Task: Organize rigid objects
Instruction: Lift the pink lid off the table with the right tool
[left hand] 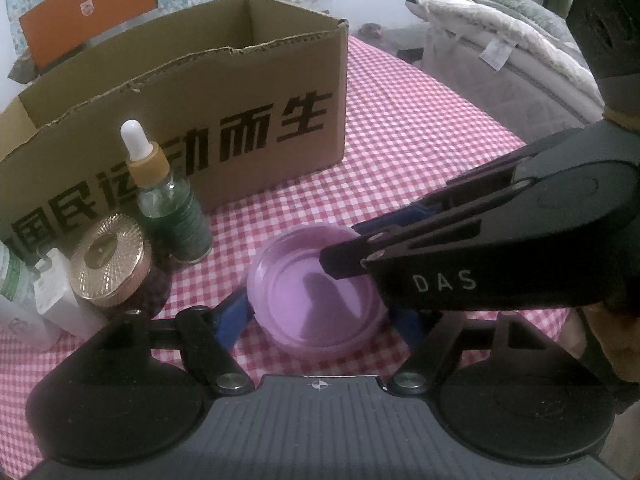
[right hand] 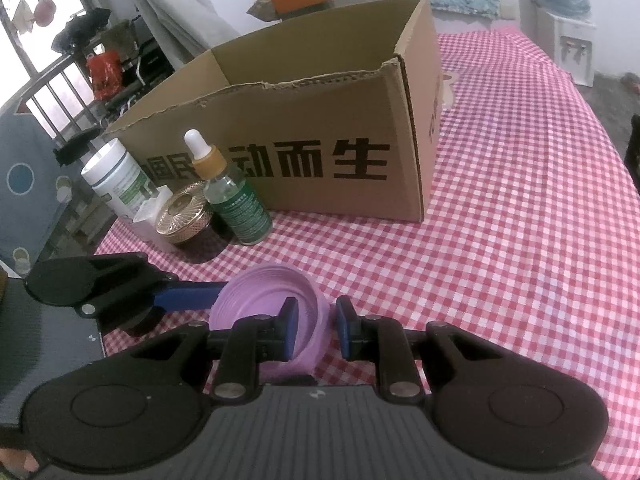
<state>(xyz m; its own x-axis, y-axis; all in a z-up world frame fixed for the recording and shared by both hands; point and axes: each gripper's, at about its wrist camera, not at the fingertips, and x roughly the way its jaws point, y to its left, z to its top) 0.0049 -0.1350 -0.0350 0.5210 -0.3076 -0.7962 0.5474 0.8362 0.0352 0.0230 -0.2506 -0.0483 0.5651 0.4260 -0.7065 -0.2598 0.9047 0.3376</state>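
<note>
A purple plastic lid [left hand: 316, 292] lies on the red checked tablecloth, also in the right wrist view [right hand: 264, 300]. My left gripper [left hand: 320, 316] straddles it, one blue finger on each side, seemingly gripping its rim. My right gripper [right hand: 314, 332] reaches over from the right; one finger sits inside the lid and one outside its rim, with a small gap. An open cardboard box [left hand: 224, 120] stands behind; it also shows in the right wrist view [right hand: 320, 152].
Left of the lid stand a green dropper bottle [left hand: 172, 208], a gold-lidded jar [left hand: 110, 264], a white square item [left hand: 56, 296] and a white bottle [right hand: 118, 180]. An orange box [left hand: 88, 8] sits behind the carton. Folded bedding [left hand: 520, 52] lies far right.
</note>
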